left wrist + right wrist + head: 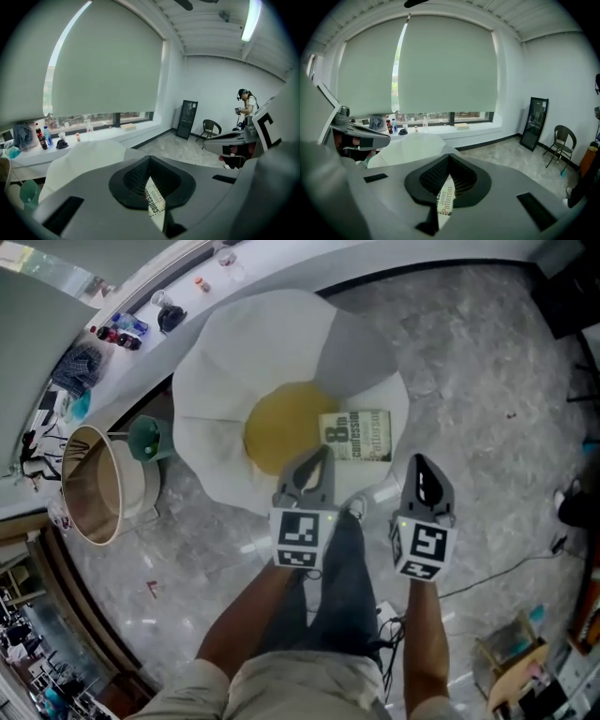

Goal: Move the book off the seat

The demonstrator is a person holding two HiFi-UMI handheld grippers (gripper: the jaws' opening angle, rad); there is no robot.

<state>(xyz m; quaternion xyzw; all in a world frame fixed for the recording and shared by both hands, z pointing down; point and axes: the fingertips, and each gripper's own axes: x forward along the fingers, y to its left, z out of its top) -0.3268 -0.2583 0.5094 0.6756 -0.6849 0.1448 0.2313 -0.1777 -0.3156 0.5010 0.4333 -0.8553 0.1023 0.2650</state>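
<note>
Left tool [319, 457] jaws closed, nothing gripped. Right tool [419, 463] same: closed, empty. Both are side by side at the near edge of the book [356, 435]. Book lies flat on white seat [244, 343], beside its yellow centre [281, 427].

Soft daylight comes from the window [431, 116] strip under the drawn blinds [445, 65], at 9 o'clock in both gripper views. A lit ceiling lamp [248, 18] glares at 1 o'clock in the left one. Those views bulge like fisheyes, black at the corners, with the near foreground soft. The head view is evenly bright: the white seat [225, 362] nearly washes out, the floor [487, 362] shows glare at 7 o'clock, and the book [357, 436] print stays readable.
</note>
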